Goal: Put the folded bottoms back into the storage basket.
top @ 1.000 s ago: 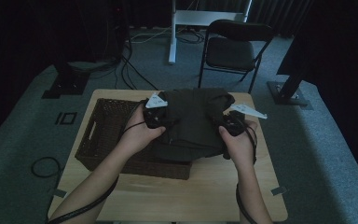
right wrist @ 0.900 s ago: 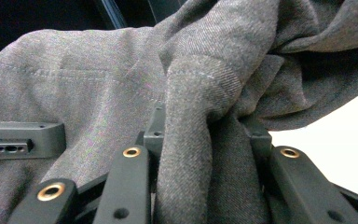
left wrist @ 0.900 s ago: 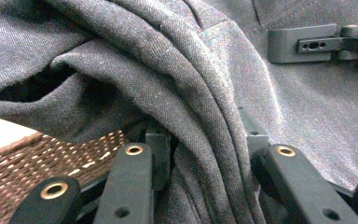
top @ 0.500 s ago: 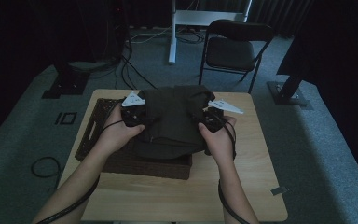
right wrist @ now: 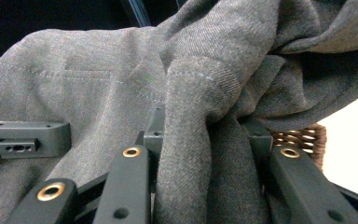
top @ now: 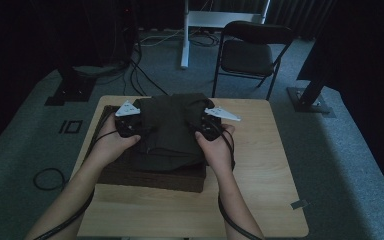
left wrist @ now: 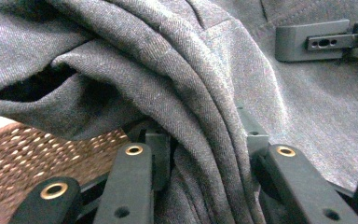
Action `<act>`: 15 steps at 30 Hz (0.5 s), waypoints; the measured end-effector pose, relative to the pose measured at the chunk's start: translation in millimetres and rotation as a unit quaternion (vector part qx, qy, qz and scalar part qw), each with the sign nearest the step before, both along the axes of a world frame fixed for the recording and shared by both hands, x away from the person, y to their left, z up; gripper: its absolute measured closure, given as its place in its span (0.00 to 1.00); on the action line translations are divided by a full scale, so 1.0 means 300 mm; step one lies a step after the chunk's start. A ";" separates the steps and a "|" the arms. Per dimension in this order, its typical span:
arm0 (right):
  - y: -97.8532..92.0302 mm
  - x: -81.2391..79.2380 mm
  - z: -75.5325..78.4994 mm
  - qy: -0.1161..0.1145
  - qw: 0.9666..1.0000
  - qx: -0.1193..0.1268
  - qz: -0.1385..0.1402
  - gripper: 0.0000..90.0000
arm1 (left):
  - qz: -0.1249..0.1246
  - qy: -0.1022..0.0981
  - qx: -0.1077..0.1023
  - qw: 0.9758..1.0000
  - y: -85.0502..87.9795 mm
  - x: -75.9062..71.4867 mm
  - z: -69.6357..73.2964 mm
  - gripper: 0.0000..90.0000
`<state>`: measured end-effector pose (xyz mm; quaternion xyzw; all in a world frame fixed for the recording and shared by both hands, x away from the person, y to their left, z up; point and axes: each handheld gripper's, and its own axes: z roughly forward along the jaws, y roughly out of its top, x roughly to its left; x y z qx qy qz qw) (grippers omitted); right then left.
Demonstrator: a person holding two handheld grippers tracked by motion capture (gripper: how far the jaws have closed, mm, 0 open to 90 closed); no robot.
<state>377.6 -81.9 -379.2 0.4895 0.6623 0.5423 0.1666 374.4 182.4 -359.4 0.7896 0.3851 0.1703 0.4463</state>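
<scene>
Held: folded dark grey-brown woven cloth garment (top: 169, 131), over brown wicker basket (top: 152, 175).
Left gripper (top: 130, 126): jaws clamped on garment's folds.
Right gripper (top: 207, 129): jaws clamped likewise.
Remaining: lowering, release.

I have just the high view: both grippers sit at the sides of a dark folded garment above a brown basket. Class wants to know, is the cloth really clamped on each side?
Observer: Yes on the left. In the left gripper view, the left gripper has several folded layers of the grey garment bunched between its jaws.
Operator: And the right?
Observer: The right gripper pinches a thick rolled fold with a stitched hem.
Operator: What is the basket made of?
Observer: The woven basket shows brown plaited strands just under the cloth.
</scene>
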 end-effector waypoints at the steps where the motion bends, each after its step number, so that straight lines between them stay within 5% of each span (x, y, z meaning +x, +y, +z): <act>1: 0.009 0.003 -0.004 0.001 1.000 0.002 0.001 0.71 | 0.001 0.001 0.002 1.000 0.010 0.002 -0.002 0.74; 15: 0.134 0.030 -0.058 0.004 1.000 -0.001 0.013 0.71 | 0.029 0.018 0.007 0.999 0.117 0.032 -0.061 0.74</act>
